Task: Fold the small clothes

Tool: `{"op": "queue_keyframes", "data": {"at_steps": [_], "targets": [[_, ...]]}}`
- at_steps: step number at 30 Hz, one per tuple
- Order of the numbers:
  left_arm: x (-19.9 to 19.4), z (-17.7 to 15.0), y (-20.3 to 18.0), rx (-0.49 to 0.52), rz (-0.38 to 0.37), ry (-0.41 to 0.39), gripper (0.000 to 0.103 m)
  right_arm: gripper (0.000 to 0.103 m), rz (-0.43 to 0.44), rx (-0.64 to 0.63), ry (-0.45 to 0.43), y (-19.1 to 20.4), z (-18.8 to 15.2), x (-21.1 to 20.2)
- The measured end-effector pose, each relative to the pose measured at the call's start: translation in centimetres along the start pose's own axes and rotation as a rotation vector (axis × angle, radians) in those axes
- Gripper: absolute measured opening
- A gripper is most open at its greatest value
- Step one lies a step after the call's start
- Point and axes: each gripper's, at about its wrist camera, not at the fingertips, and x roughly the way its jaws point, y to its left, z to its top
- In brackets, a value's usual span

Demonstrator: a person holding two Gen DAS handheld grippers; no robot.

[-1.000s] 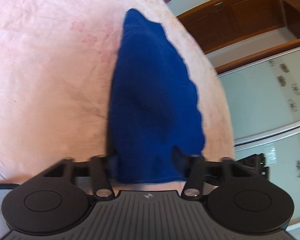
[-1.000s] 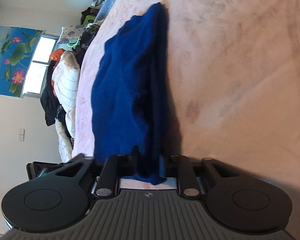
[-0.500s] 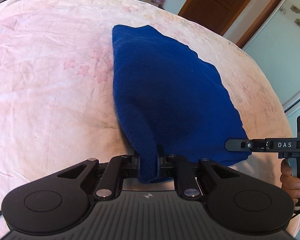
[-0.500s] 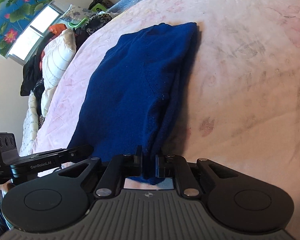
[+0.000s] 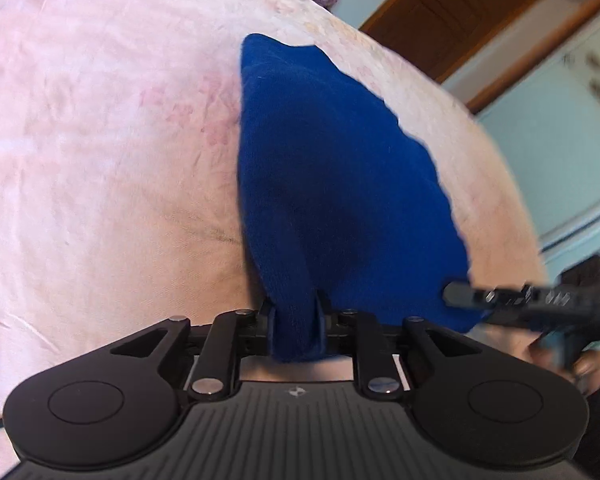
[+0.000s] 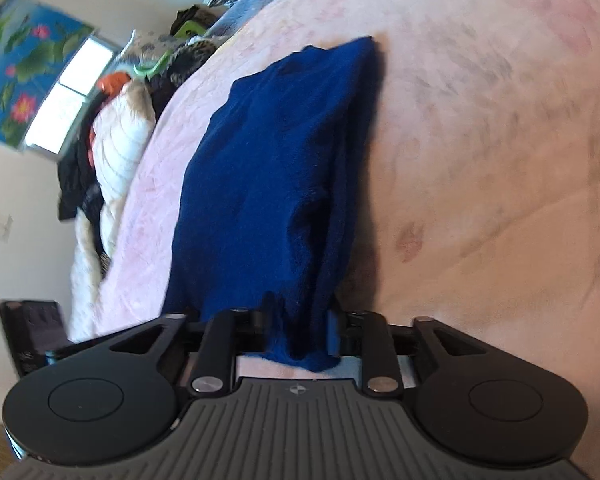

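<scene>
**Around the bed**

A pink floral bedspread (image 5: 100, 160) covers the bed. Brown wooden door (image 5: 452, 12) stands beyond it. A lotus painting (image 6: 24, 64) hangs beside a bright window (image 6: 66, 100) (blurred), above heaped clothes and a white quilt (image 6: 116, 152).

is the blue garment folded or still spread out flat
Folded: the blue garment lies doubled on the pink bedspread, with stacked layers showing along its right edge in the right wrist view.

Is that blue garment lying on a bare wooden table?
No, the blue garment lies on a pink flowered bedspread, not on wood.
</scene>
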Motion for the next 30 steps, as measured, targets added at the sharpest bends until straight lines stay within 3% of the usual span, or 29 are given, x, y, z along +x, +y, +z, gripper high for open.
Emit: {"op": "queue_keyframes", "data": {"at_steps": [3, 5, 6, 7, 8, 9, 10, 14, 16, 18, 21, 23, 24, 26, 27, 28, 30], "targets": [[0.5, 0.6, 1.3, -0.099, -0.112, -0.002, 0.046, 0.037, 0.089, 0.099, 0.012, -1.6, 0.1, 0.6], [0.8, 0.7, 1.2, -0.13, -0.17, -0.017, 0.072, 0.038, 0.131, 0.146, 0.018, -2.2, 0.3, 1.3], [1.0, 0.8, 0.7, -0.12, -0.167, -0.024, 0.07, 0.04, 0.147, 0.165, 0.021, -2.4, 0.4, 1.7], [1.2, 0.8, 0.2, -0.091, -0.147, -0.029, 0.066, 0.031, 0.151, 0.175, 0.027, -2.5, 0.5, 2.1], [1.3, 0.8, -0.4, -0.059, -0.112, -0.024, 0.039, 0.024, 0.144, 0.175, 0.039, -2.5, 0.7, 2.4], [1.7, 0.9, -0.7, -0.045, -0.079, 0.007, 0.025, 0.022, 0.128, 0.169, 0.053, -2.6, 0.8, 2.7], [1.9, 1.0, -0.6, -0.051, -0.069, 0.018, 0.019, 0.017, 0.134, 0.158, 0.059, -2.6, 0.8, 2.6], [1.4, 1.0, 0.8, -0.085, -0.111, 0.038, 0.019, 0.028, 0.117, 0.077, 0.042, -1.6, 1.0, 0.7], [1.3, 0.7, 1.2, -0.1, -0.135, 0.046, 0.02, 0.056, 0.099, 0.061, 0.017, -1.8, 1.3, -0.6], [1.4, 0.7, 1.7, -0.128, -0.156, 0.047, 0.021, 0.056, 0.079, 0.059, -0.004, -2.6, 1.5, -1.5], [1.4, 0.5, 1.7, -0.155, -0.208, 0.04, 0.037, 0.056, 0.124, 0.092, 0.018, -3.5, 1.4, -0.9], [1.3, 0.5, 1.2, -0.14, -0.24, 0.042, 0.063, 0.055, 0.149, 0.079, 0.049, -2.9, 1.0, 0.2], [1.4, 0.7, 0.7, -0.124, -0.24, 0.048, 0.065, 0.053, 0.16, 0.064, 0.072, -2.3, 0.8, 0.8], [1.4, 0.7, -0.3, -0.072, -0.199, 0.05, 0.059, 0.025, 0.138, 0.042, 0.095, -1.6, 0.6, 1.7], [1.4, 0.7, -0.6, -0.051, -0.172, 0.052, 0.048, 0.017, 0.125, 0.041, 0.103, -1.5, 0.6, 1.9], [1.7, 0.6, -0.8, -0.036, -0.12, 0.073, 0.012, 0.016, 0.13, 0.05, 0.105, -1.8, 0.6, 2.0], [1.8, 0.5, -0.3, -0.053, -0.122, 0.082, 0.011, 0.015, 0.132, 0.034, 0.102, -1.8, 0.5, 1.8]]}}
